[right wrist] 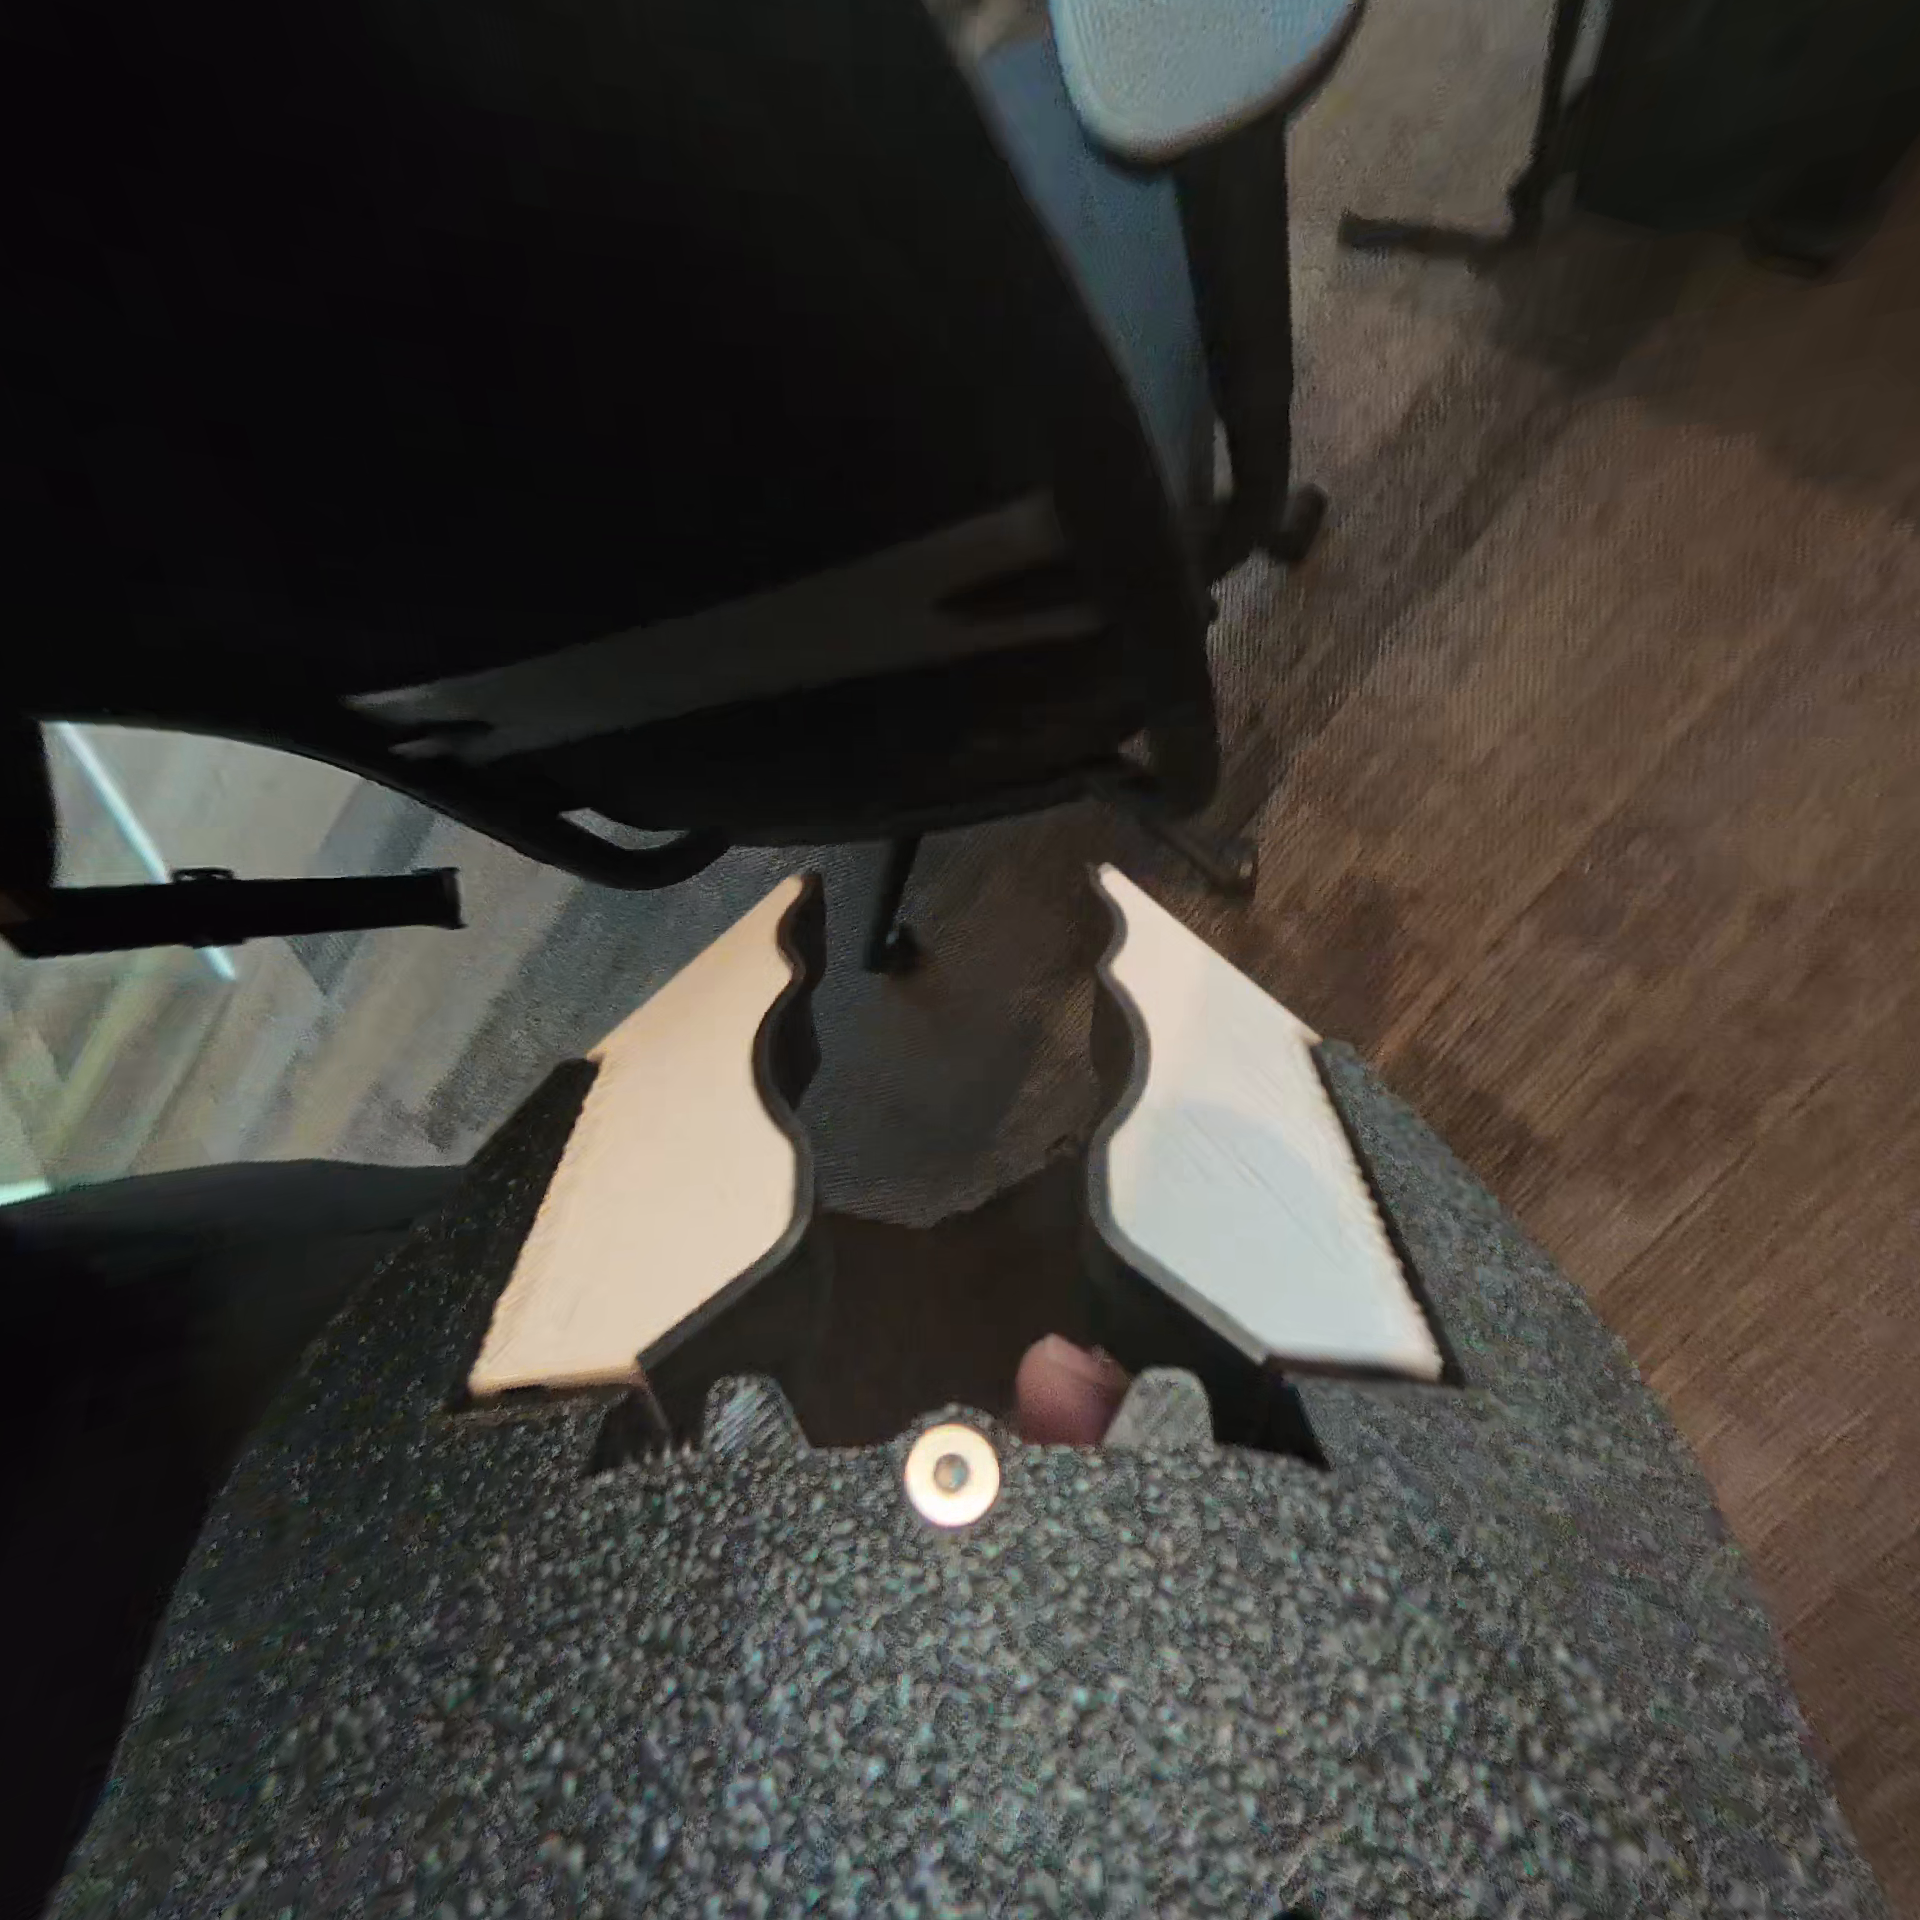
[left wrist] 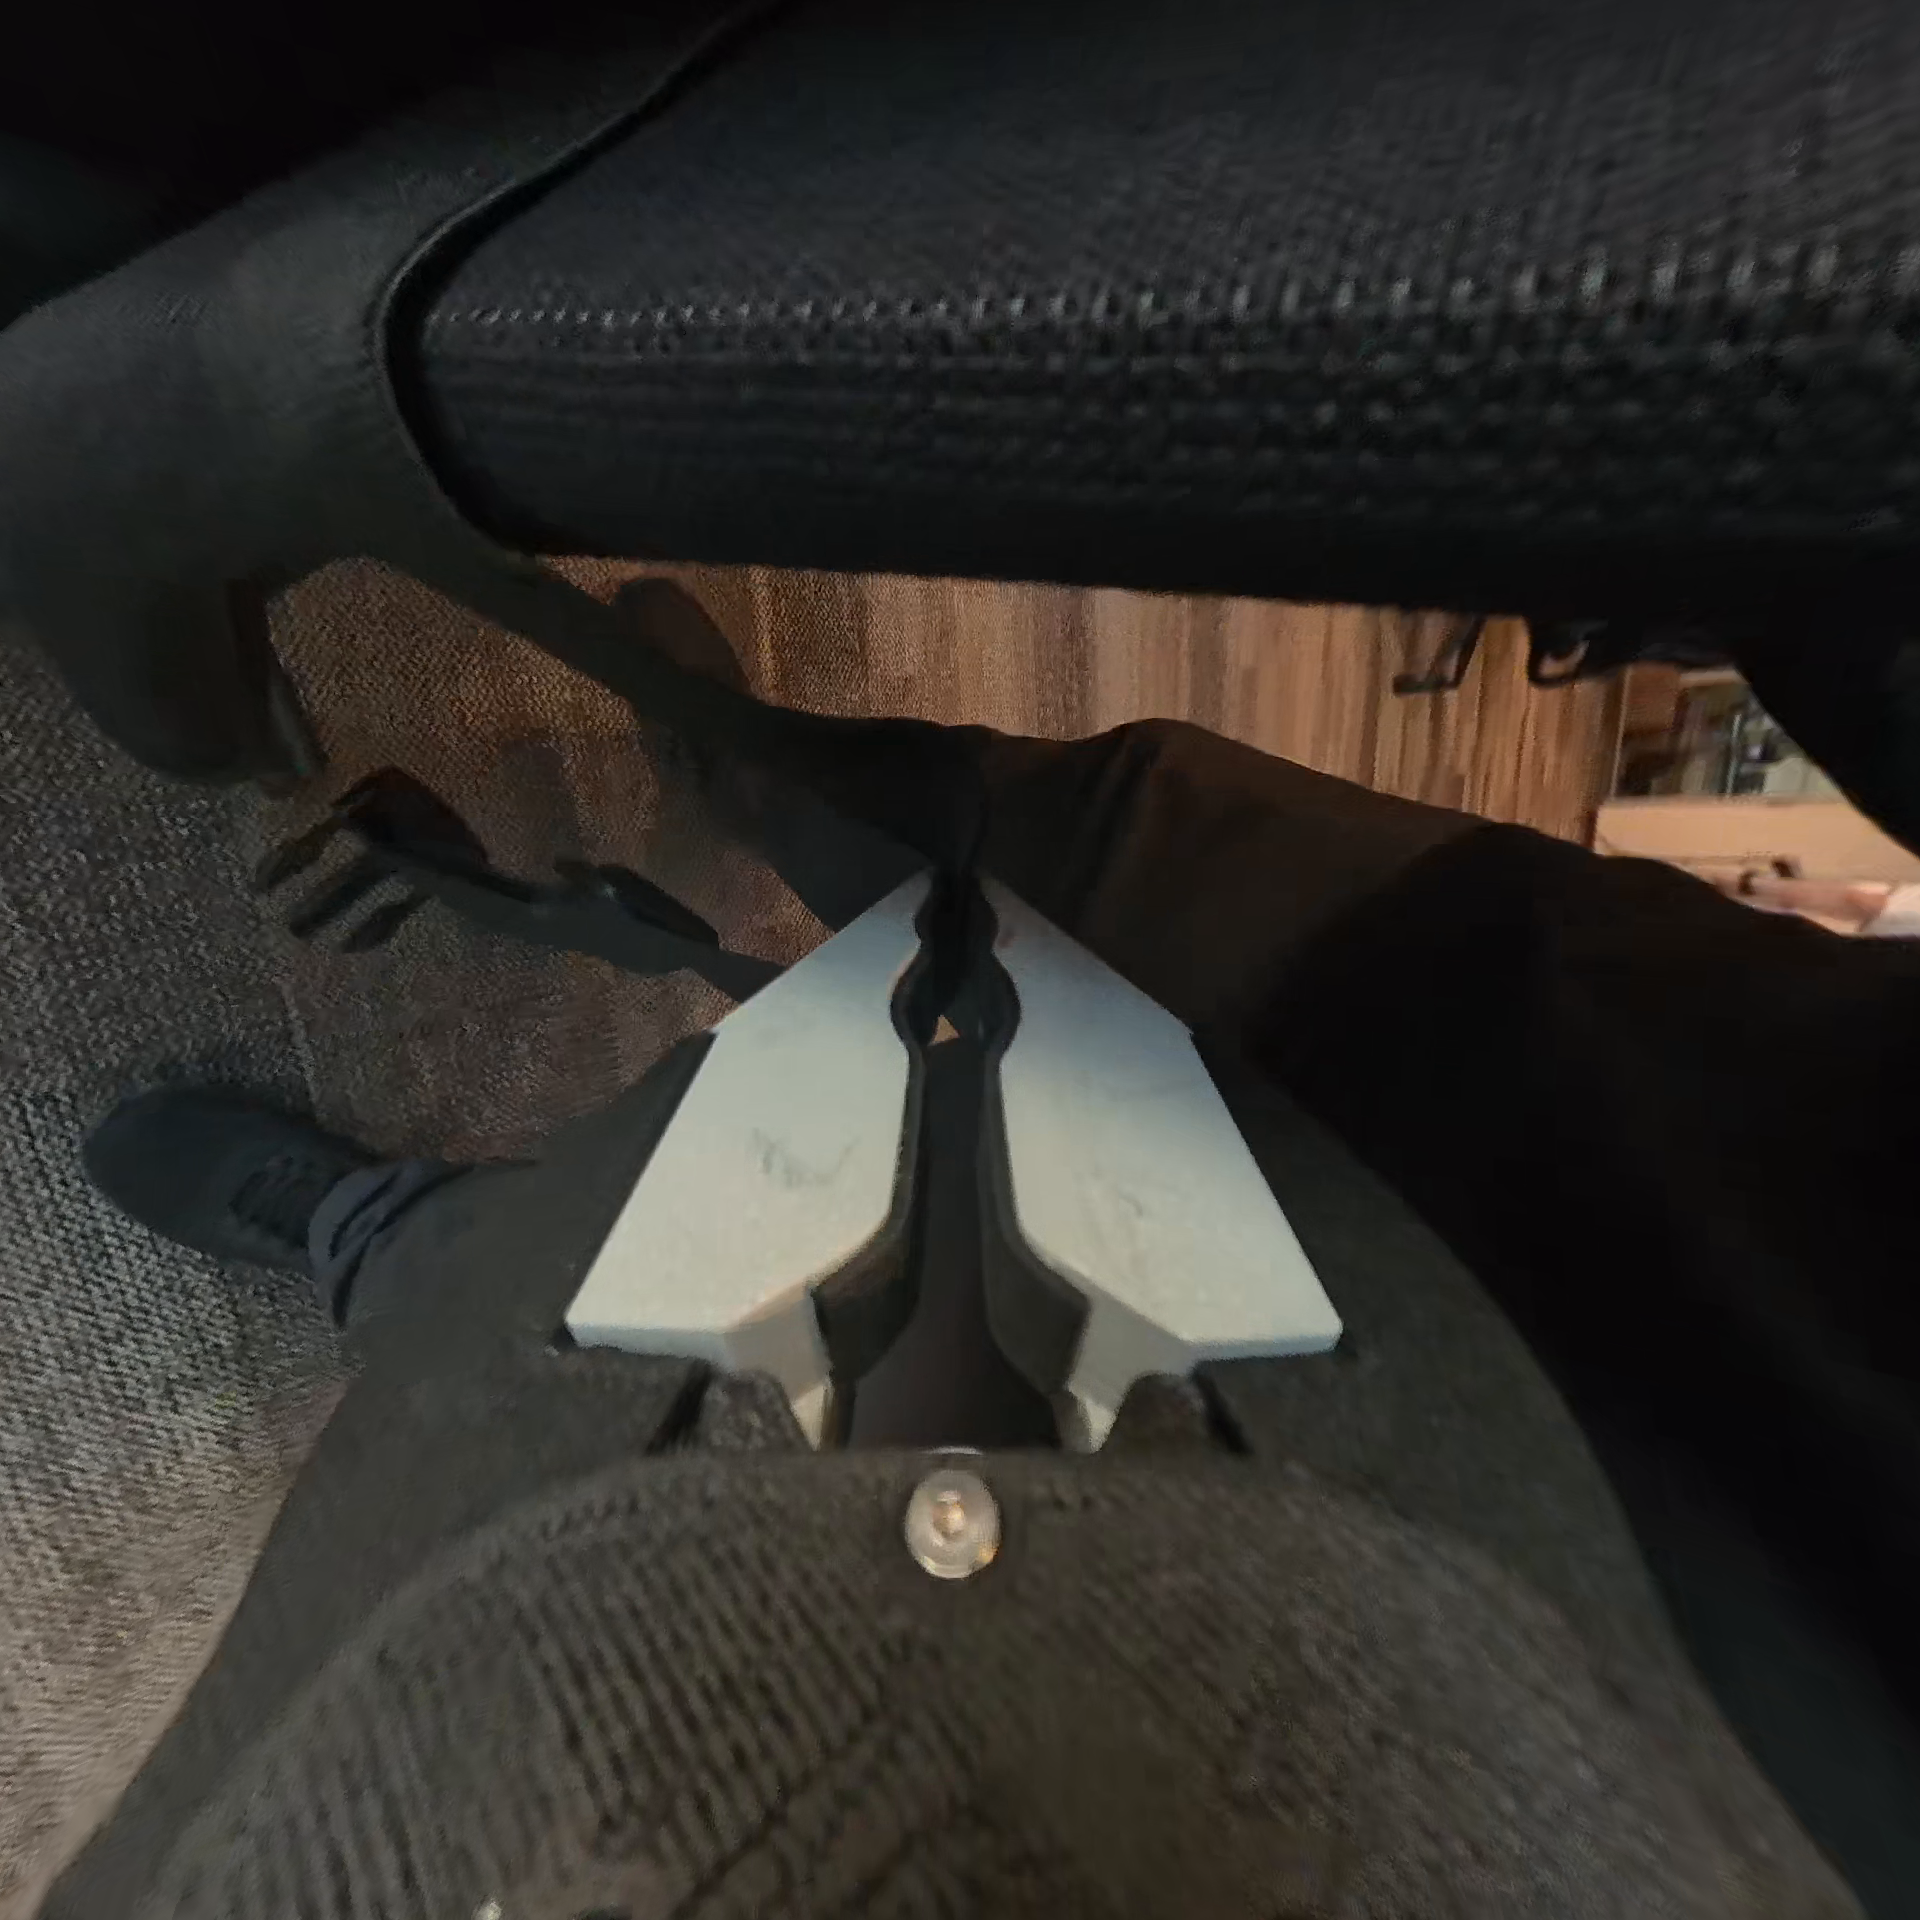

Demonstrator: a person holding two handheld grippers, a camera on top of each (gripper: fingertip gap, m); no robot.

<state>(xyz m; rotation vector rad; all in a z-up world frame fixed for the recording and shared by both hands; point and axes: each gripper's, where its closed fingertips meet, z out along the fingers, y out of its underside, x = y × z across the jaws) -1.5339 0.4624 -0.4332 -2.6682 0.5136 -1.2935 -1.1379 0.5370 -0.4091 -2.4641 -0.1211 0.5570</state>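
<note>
Black twisted fabric strap (left wrist: pixel 961 935) sits pinched at twelve o'clock in our left hand-held gripper (left wrist: pixel 958 904), below the black mesh chair seat (left wrist: pixel 1143 343), while our right hand-held gripper (right wrist: pixel 951 904) gapes empty above grey carpet (right wrist: pixel 925 1132).

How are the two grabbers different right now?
The left gripper is pinched shut on black fabric; the right gripper is open and holds nothing. The left one is near a black mesh seat over grey carpet; the right one points under a dark chair beside wood flooring. Both have pale fingers on a black body.
</note>
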